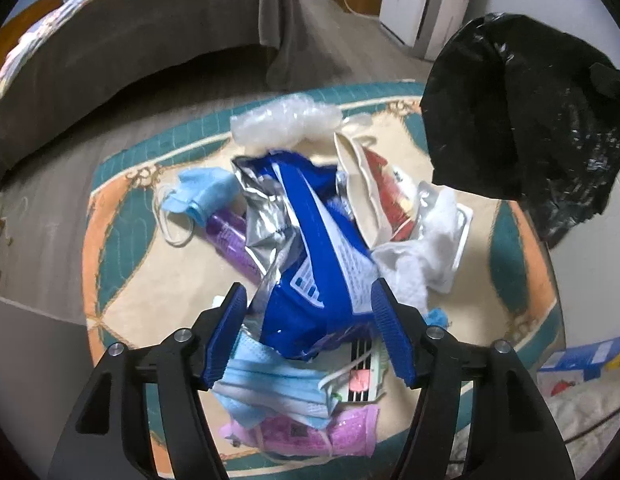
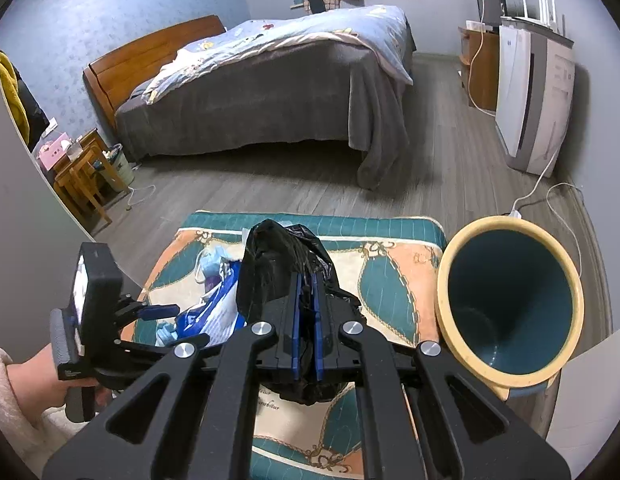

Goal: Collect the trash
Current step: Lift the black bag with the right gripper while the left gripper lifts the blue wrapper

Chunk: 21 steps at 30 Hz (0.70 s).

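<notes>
A pile of trash lies on a teal and orange patterned mat (image 1: 121, 264). A crumpled blue snack bag (image 1: 310, 248) tops the pile, with light blue face masks (image 1: 201, 196), a purple tube (image 1: 229, 236), clear bubble wrap (image 1: 285, 120), a red and white packet (image 1: 386, 192), white tissue (image 1: 422, 248) and a pink glittery piece (image 1: 322, 436) around it. My left gripper (image 1: 308, 286) stands open, pointing down, its blue pads either side of the snack bag's near end. My right gripper (image 2: 307, 280) is shut on a black trash bag (image 2: 281, 264), which hangs at the upper right of the left wrist view (image 1: 522, 120).
A teal bin with a yellow rim (image 2: 510, 304) sits at the mat's right edge, its mouth facing the camera. Beyond the mat are grey floorboards, a bed (image 2: 269, 112), a white appliance (image 2: 530, 112) with a cable, and a wooden side table (image 2: 81, 176). A hand in a fluffy sleeve (image 2: 25, 380) holds the left gripper (image 2: 177, 326).
</notes>
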Motion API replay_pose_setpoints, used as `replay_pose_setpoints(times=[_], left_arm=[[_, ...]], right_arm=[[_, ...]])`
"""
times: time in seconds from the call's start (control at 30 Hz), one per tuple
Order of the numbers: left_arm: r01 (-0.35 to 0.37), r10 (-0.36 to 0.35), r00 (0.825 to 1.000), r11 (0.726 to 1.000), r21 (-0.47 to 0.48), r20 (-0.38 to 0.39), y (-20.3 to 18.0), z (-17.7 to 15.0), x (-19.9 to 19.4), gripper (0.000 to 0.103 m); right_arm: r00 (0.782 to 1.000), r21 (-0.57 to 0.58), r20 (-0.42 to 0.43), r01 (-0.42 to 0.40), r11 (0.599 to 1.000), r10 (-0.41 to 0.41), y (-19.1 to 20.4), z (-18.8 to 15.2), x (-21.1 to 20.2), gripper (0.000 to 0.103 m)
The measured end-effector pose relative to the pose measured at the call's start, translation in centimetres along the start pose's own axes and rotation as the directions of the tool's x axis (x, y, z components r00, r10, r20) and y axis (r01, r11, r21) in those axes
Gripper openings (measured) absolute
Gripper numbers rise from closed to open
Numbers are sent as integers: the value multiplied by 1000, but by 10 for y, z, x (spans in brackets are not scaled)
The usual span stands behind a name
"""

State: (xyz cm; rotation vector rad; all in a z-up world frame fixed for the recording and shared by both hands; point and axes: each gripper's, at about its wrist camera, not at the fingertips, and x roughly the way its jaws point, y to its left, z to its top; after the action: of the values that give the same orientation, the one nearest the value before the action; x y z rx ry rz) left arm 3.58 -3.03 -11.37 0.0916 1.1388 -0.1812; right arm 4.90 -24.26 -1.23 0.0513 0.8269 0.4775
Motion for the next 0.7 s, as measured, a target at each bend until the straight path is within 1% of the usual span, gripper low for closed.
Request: replay_pose_setpoints(times=[0.03,0.17,0.23,0.33,0.4,0.47,0.5,0.53,0.57,0.6,0.7], left_arm=[[-4,4,1000,1000,4,-1,0,0,4,65],[-7,7,1000,1000,18,-8,-2,3,14,71],[-5,5,1000,1000,7,-9,-1,6,13,74],[-34,33,999,999,27,26,-2,12,8,90],[-53,52,998,998,37,29,-4,15,12,90],[-44,44,999,999,31,7,-3,16,19,90],[-47,47,999,998,35,-1,-3,16,22,89],[-41,42,999,998,44,-13,-4,15,25,80],[-23,24,1000,999,49,-20,-4,15,28,69],[-3,4,1000,999,48,-24,-4,14,28,67],[9,-8,1000,998,60,-23,-4,15,26,59]], right_arm=[[1000,1,-3,2,1000,-2,0,-1,1,5],[1000,5,-23,5,1000,-4,-1,-5,8,5],[1000,4,-29,1,1000,-1,-1,-7,10,5],[1000,5,-26,1,1000,0,-1,-9,9,5],[1000,18,-25,0,1000,0,-3,-10,9,5],[1000,27,-27,1,1000,0,-5,-8,12,5],[1000,28,-27,2,1000,-1,-5,-9,12,5],[1000,29,-27,4,1000,-3,-5,-9,12,5],[1000,29,-27,3,1000,-2,-6,-9,13,5],[1000,28,-28,4,1000,-3,-6,-9,13,5],[1000,29,-29,6,1000,-5,-7,-10,14,5]])
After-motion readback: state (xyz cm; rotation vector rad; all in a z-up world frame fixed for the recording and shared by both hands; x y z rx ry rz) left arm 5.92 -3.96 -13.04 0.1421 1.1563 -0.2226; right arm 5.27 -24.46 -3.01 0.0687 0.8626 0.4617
